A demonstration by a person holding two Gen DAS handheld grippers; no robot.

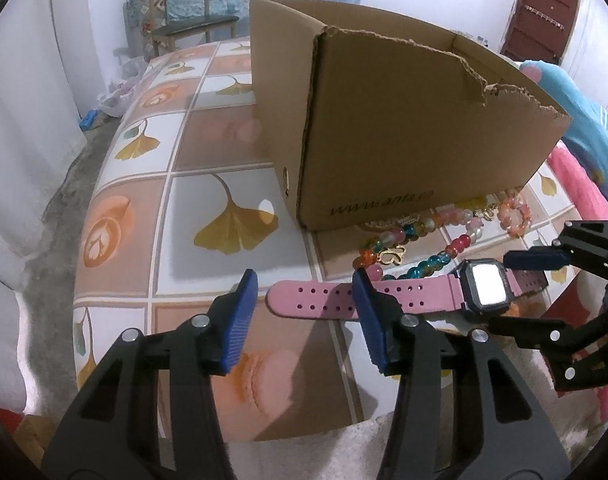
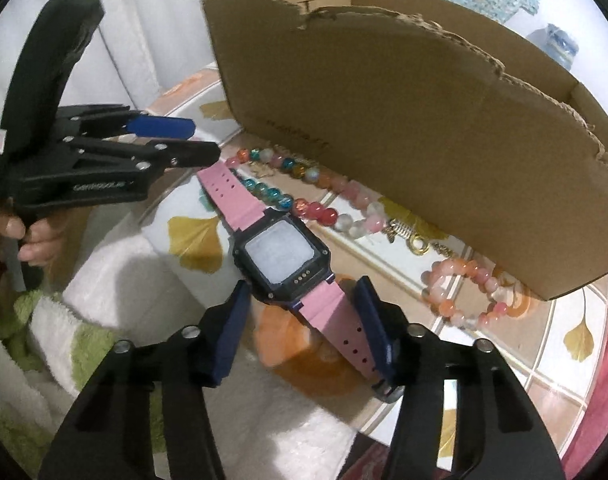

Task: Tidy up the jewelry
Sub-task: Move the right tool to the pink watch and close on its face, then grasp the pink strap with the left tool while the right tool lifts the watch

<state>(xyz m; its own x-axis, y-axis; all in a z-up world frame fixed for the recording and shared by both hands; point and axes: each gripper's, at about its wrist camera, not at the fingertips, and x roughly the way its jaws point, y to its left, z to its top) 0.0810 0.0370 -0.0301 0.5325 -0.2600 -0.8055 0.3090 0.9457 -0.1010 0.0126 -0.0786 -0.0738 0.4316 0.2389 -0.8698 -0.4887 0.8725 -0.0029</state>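
My right tongs (image 2: 302, 332) are wide open around the watch (image 2: 282, 256) strap, not squeezing yet, so I can pick it up. My left tongs (image 1: 304, 316) are wide open too, holding nothing, at the other strap end. The watch lies flat on the desk (image 1: 208, 208). Behind it are beads (image 2: 304, 196), then the box (image 1: 424, 120), where I think they go.

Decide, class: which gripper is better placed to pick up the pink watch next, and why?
Probably the right gripper: its open jaws already straddle the pink watch strap beside the case. The left gripper is open near the strap's far tip, a poorer hold.
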